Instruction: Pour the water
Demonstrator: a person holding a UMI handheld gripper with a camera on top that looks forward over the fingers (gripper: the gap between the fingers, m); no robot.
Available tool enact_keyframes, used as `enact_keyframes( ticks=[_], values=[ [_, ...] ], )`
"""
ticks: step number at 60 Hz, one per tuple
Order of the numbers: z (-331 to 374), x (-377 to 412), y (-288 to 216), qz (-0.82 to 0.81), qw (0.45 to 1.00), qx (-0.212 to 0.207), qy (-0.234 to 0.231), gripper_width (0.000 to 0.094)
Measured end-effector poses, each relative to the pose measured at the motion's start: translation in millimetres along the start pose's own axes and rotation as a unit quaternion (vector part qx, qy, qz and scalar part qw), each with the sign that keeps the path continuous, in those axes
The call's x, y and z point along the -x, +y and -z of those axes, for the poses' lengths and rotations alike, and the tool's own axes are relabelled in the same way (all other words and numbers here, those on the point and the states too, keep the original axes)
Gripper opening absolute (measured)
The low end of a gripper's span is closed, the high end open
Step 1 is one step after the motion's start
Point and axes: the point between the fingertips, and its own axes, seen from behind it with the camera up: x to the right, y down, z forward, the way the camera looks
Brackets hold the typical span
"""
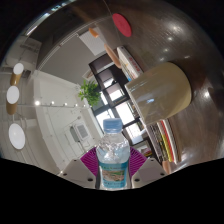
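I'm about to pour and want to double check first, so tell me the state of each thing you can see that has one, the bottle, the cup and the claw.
Water bottle: capped, upright in view, held between the claw's pads.
Cup: beige, beyond the bottle, tilted in view; contents hidden.
Claw: shut on the water bottle, both pink pads against its sides.
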Motion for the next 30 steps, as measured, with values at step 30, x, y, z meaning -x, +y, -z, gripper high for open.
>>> enact_keyframes(
  ticks=[30],
  values=[
    [10.9, 11.9, -9.2, -0.105, 0.994, -0.041, -0.009, 0.0358]
  ],
)
